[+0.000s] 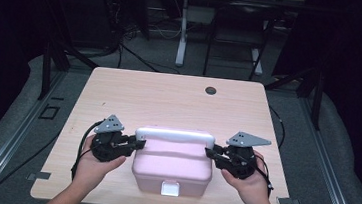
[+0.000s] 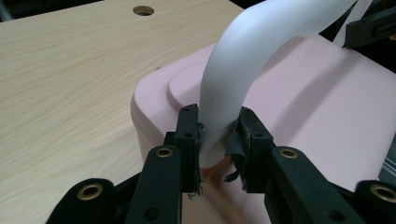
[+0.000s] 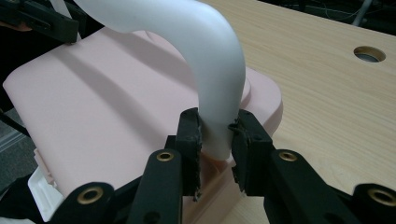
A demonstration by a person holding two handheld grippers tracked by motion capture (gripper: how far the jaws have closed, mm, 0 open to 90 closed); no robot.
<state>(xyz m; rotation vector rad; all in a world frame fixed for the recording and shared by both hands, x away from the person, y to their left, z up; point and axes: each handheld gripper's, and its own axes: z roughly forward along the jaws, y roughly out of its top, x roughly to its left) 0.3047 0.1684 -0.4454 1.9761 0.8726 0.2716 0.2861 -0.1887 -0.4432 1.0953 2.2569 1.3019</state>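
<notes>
Two hands are coming in from the near edge of the tabletop (image 1: 169,93), each one wrapped around a set of tongs and pointing it inward toward the middle. The left tongs (image 1: 140,143) are reaching level from the left side, and the right tongs (image 1: 209,152) are mirroring them from the right, so the two are facing each other across a pink box (image 1: 173,164). The left tongs are clamping the left end of the box's white handle (image 2: 243,60), with both pads pressing its foot just above the lid. The right tongs are clamping the handle's right end the same way.

The box is sitting near the front middle of the tabletop, between the two hands. It is looking pale pink, rounded at the corners, with a smooth lid bearing shallow ridges. Its white handle is arching over the lid from side to side. A small white latch (image 1: 169,188) is showing on the front wall.
</notes>
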